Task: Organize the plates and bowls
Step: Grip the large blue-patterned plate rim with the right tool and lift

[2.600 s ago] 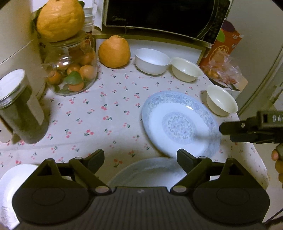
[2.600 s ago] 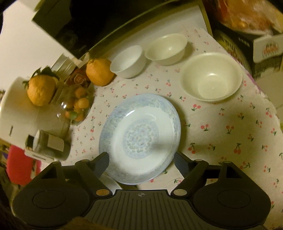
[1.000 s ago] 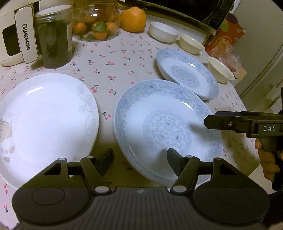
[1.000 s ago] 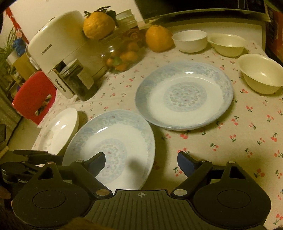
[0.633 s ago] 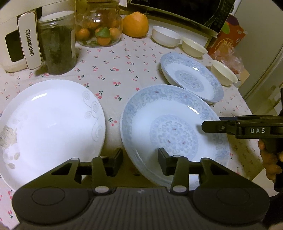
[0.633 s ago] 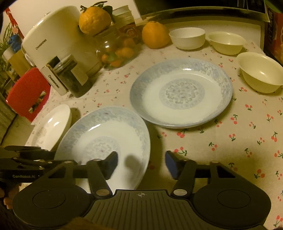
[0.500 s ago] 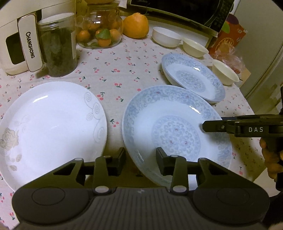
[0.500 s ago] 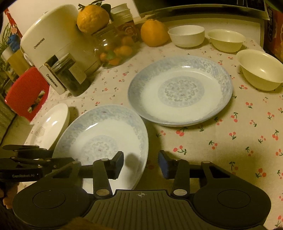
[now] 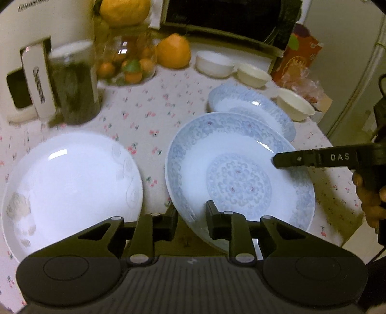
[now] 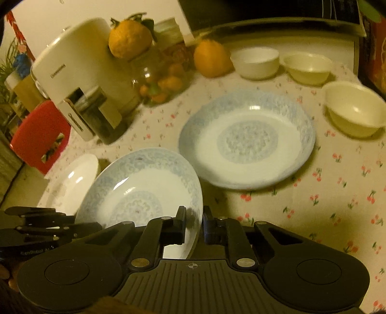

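Both grippers have just closed: left gripper (image 9: 190, 212) and right gripper (image 10: 194, 223) now pinch opposite rims of the near blue-patterned round plate (image 9: 241, 169), tilted off the cherry-print tablecloth (image 9: 149, 106). Three plates, three bowls; microwave (image 9: 229, 17) behind.

Three plates are showing: two blue-patterned plates, one (image 9: 241, 169) sitting between the jaws and one (image 9: 251, 108) lying beyond them, plus one white plate (image 9: 70, 181) lying left of the left gripper's jaws. Three bowls (image 10: 255, 62) (image 10: 307, 67) (image 10: 354, 108) are sitting far beyond the jaws. Two large oranges (image 10: 130, 38) (image 10: 210, 59) are showing, and two jars (image 9: 127, 62) (image 9: 74, 82) are standing at the back left.
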A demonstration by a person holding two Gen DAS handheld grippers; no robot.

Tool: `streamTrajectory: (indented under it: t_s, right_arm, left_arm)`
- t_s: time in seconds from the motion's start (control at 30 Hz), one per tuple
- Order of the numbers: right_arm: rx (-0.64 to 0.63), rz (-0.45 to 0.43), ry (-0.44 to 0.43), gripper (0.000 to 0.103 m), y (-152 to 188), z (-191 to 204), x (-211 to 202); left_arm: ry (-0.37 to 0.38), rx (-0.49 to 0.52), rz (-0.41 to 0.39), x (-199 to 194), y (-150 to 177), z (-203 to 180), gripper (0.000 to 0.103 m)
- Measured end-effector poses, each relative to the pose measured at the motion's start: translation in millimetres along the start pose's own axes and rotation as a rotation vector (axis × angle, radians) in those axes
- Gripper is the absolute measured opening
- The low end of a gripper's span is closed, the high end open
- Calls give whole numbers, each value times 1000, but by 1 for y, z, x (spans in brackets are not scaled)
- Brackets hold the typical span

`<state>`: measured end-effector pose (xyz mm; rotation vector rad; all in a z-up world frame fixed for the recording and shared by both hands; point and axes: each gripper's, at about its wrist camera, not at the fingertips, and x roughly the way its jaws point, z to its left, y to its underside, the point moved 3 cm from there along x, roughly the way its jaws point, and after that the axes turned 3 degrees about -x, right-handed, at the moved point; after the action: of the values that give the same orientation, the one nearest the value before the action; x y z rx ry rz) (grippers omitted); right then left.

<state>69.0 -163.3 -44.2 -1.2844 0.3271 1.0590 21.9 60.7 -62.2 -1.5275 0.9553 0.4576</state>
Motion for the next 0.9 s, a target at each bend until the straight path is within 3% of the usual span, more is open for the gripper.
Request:
streamTrajectory:
  t_s: [0.37,0.53,0.9]
  right_arm:
    - [30,-24,15,14,-15,-8,-8]
    - [75,-59,25,14,-28,-21,-13]
    - [168,-103,84,14,-49,-56,-18]
  left_arm:
    - [22,-53,-35,-2,-22,-3,19]
    - [51,-113,-45,3,-38,-5,18]
    - [70,-144,-39,28,-67,-27,18]
